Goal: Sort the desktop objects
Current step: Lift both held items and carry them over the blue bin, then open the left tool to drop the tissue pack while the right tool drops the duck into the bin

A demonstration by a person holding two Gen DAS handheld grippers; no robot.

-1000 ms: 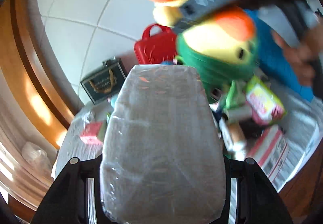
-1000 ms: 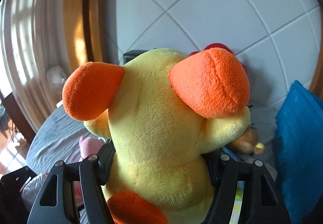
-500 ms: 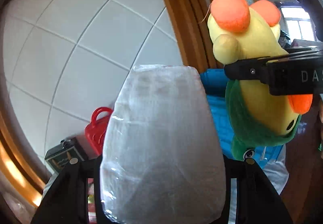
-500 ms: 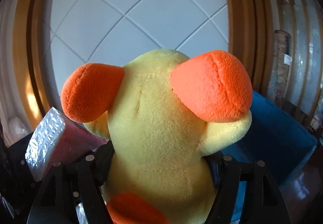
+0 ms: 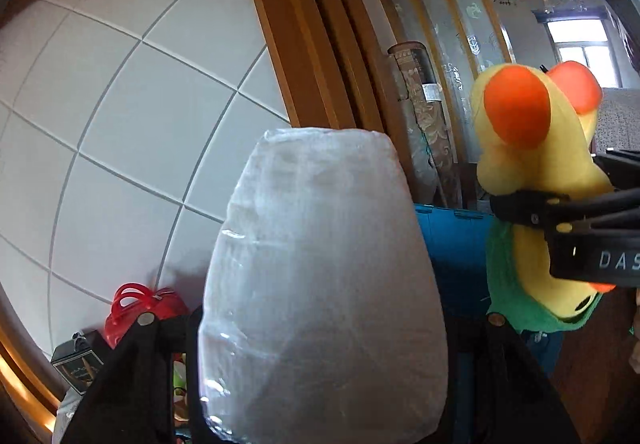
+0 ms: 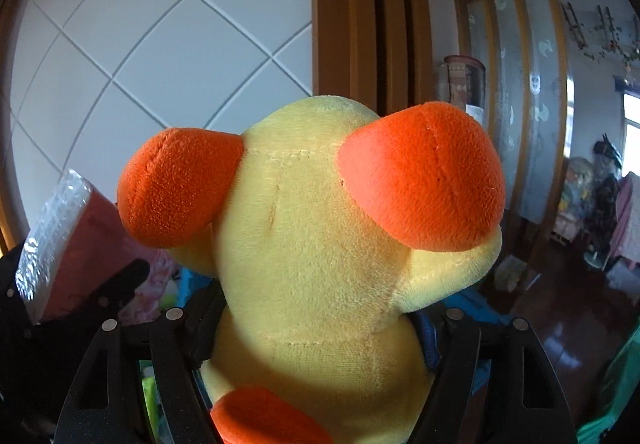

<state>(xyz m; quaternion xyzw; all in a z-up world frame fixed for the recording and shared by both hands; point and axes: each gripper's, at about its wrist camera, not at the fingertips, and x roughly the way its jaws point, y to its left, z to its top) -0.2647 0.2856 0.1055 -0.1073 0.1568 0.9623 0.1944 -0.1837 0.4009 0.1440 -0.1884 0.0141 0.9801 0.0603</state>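
Note:
A pack wrapped in clear plastic (image 5: 320, 264), pink on its side (image 6: 60, 228), fills the middle of the left wrist view. My left gripper (image 5: 322, 320) is shut on it, held up in the air. A yellow plush duck (image 6: 320, 224) with orange feet and a green garment sits between the fingers of my right gripper (image 6: 314, 314). Those jaws are opening, but the pads still press the plush's sides. In the left wrist view the duck (image 5: 536, 164) hangs upside down at the right, with the right gripper (image 5: 560, 212) across its body. The left gripper (image 6: 100, 296) shows at the right wrist view's lower left.
A blue bin (image 5: 452, 244) stands behind the pack. A red bag (image 5: 140, 308) and a dark box (image 5: 78, 364) lie low at the left. A white tiled wall (image 5: 120, 124) meets a wooden frame (image 5: 304, 44). Dark wooden floor (image 6: 560, 324) spreads to the right.
Both grippers swung up and to the right with their loads. The cluttered table dropped out of view; the wooden frame and the room beyond came in. The duck shifted to the left view's right edge.

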